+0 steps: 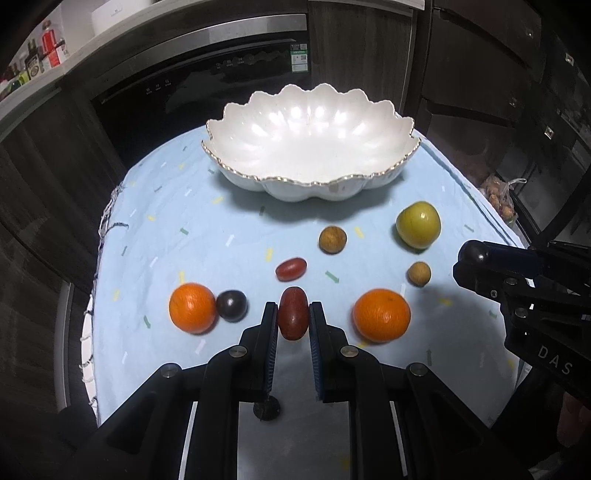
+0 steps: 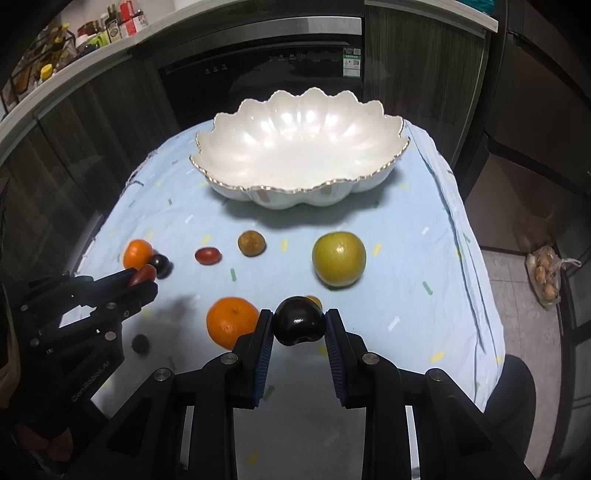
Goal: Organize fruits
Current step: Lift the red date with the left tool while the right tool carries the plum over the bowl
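My left gripper [image 1: 293, 314] is shut on a red oval fruit [image 1: 293, 313], held above the blue cloth; it also shows in the right wrist view [image 2: 142, 276]. My right gripper [image 2: 299, 320] is shut on a dark plum [image 2: 298, 320]; in the left wrist view it shows at the right [image 1: 474, 258]. A white scalloped bowl [image 1: 258, 129] stands empty at the back. On the cloth lie two oranges [image 1: 192, 307] [image 1: 381, 314], a dark plum [image 1: 231, 305], a red oval fruit [image 1: 291, 268], two brown round fruits [image 1: 332, 240] [image 1: 419, 274] and a green apple [image 1: 418, 224].
The blue cloth [image 1: 177, 221] covers a round table. A dark oven front [image 1: 207, 85] stands behind the bowl. A bag of produce [image 2: 546, 275] lies on the floor at the right. Bottles [image 2: 110, 26] stand on the counter at the upper left.
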A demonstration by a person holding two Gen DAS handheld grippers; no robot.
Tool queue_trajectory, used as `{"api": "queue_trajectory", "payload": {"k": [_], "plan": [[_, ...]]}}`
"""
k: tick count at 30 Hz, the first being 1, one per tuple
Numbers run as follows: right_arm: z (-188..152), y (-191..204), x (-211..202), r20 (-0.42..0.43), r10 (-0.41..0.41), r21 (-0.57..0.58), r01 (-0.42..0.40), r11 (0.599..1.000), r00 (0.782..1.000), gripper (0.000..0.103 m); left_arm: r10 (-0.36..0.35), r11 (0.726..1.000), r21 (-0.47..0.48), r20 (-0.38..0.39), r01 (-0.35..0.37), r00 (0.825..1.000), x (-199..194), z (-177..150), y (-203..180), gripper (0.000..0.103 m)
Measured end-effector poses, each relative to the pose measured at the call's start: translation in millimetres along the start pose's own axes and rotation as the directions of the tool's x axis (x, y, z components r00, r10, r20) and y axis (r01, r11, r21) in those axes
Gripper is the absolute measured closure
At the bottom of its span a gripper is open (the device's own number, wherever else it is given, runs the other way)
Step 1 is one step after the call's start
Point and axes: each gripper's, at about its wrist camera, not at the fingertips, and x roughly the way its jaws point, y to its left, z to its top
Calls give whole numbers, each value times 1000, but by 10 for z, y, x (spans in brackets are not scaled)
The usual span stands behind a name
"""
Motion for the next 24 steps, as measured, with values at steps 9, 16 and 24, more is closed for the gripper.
{"api": "queue_trajectory", "payload": {"k": [9, 16, 24], "plan": [[222, -32, -101, 43, -9, -3, 9, 1000, 999, 73, -3, 1000, -16, 11, 3, 1000, -59, 248, 46, 85], [448, -65, -162, 81, -3, 8, 2, 1000, 997, 73, 2, 1000, -32, 36, 0, 999, -124, 482, 108, 85], [693, -128, -205, 119, -23, 18, 21, 1000, 993, 73, -10, 999, -38, 51, 12, 999, -153, 733, 171, 85]]}}
